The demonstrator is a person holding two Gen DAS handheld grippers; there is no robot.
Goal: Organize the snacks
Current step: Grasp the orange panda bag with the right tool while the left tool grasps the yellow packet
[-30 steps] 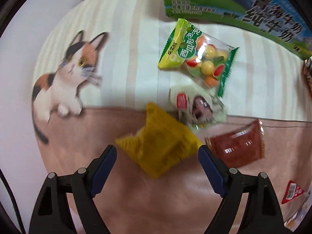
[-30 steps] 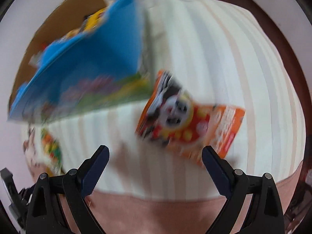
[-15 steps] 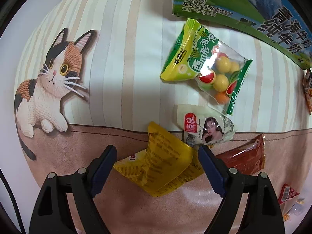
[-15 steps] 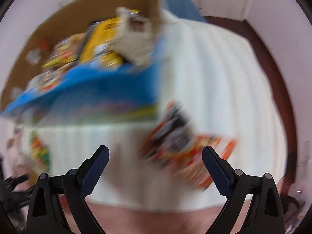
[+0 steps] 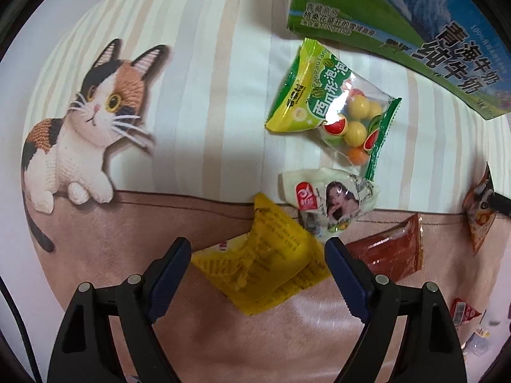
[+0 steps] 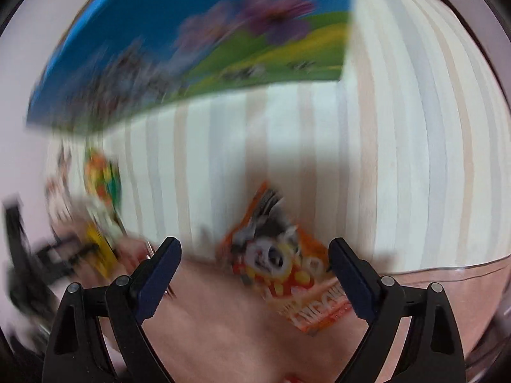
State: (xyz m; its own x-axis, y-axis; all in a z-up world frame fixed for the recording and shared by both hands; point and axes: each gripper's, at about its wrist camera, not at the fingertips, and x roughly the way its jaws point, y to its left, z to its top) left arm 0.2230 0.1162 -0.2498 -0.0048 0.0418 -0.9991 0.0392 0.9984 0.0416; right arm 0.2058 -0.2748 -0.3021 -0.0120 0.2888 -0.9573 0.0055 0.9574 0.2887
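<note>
My left gripper point(image 5: 257, 252) points down at a crumpled yellow snack packet point(image 5: 265, 271) that lies on the cloth between its open fingers; the pads stand clear of it. Just beyond lie a white packet with a portrait point(image 5: 332, 201), a green candy-ball bag point(image 5: 332, 108) and a dark red packet point(image 5: 389, 252). My right gripper point(image 6: 255, 255) hovers over an orange panda snack packet point(image 6: 287, 271), which sits between its fingers, nearer the right one. Its jaws are closing but the pads are apart from the packet. That view is blurred.
A blue-and-green milk carton box point(image 5: 399, 16) stands at the back, and fills the top of the right wrist view point(image 6: 191, 48). The cloth point(image 5: 207, 63) is striped with a cat picture point(image 5: 86, 121) at left. A small red sachet point(image 5: 463, 311) lies at the right edge.
The left gripper has slid over the cloth until the yellow packet lies between its fingers. The right gripper swung about and dropped toward the panda packet, which now sits between its fingers.
</note>
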